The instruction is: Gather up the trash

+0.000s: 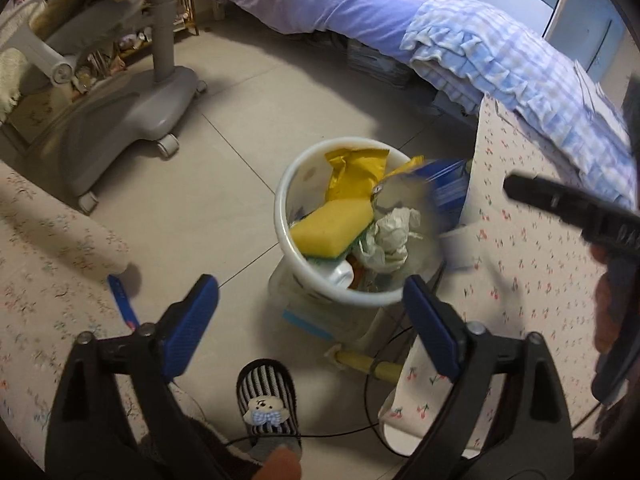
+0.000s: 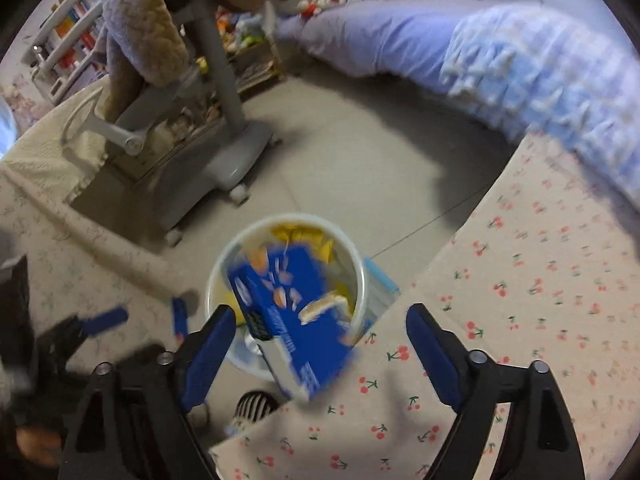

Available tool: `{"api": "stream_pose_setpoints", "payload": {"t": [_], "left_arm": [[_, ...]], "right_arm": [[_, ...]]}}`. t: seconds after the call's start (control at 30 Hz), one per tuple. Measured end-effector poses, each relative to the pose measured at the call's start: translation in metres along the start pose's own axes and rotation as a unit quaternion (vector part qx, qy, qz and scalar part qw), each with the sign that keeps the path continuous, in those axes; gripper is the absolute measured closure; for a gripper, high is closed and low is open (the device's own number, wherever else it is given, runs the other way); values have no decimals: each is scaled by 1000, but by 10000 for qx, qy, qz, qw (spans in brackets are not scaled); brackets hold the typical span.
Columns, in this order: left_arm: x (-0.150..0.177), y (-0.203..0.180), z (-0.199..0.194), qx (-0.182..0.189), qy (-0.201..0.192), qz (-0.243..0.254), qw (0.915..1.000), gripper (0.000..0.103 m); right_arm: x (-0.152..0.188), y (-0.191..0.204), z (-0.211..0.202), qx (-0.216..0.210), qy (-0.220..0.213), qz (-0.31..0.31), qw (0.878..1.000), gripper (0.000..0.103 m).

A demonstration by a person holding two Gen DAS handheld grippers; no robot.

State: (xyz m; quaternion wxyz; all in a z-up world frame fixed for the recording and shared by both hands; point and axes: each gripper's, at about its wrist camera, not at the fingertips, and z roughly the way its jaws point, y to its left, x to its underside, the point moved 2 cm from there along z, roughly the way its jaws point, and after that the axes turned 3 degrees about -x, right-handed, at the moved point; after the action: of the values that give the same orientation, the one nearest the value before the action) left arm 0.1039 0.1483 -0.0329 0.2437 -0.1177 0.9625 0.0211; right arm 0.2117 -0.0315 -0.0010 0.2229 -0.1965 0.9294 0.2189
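Both claws spread over a white bin (image 1: 298, 184) on the tiled floor (image 1: 224, 184) beside a bed (image 1: 328, 0).

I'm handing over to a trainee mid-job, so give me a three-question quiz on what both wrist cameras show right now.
1. True or false: the right claw is clamped on the blue box.
2. Which item lies in the white bin? A) yellow sponge B) glass jar C) red shoe
3. Fill in: the left claw is ____ (open or shut).

Key:
1. False. Its jaws stand wide apart and the blurred box sits between them, over the bin, touching neither.
2. A. It lies beside crumpled paper and a yellow bag.
3. Open, holding nothing.
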Motion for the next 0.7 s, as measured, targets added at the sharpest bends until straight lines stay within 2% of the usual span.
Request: {"api": "stream_pose_setpoints", "payload": {"t": [0.1, 0.2, 0.37, 0.43, 0.57, 0.7], "left_arm": [[13, -13, -16, -55, -234, 107, 9997, 6], [24, -26, -35, -1, -433, 244, 9988, 5], [55, -43, -68, 64, -871, 366, 9955, 5], [67, -48, -73, 134, -936, 464, 9944, 5], [90, -56, -79, 89, -1099, 562, 9923, 5], [100, -64, -76, 103, -1065, 691, 9919, 5]], "right_arm": [[9, 6, -28, 574, -261, 92, 9980, 14], [33, 9, -68, 1033, -546, 404, 9923, 14], [109, 14, -143, 1831, -1302, 794, 9712, 13], [140, 22, -160, 2050, -1554, 913, 9620, 8], [192, 18, -177, 2380, -1808, 1181, 9470, 8], [213, 9, -172, 2394, -1647, 1367, 9470, 8]]}}
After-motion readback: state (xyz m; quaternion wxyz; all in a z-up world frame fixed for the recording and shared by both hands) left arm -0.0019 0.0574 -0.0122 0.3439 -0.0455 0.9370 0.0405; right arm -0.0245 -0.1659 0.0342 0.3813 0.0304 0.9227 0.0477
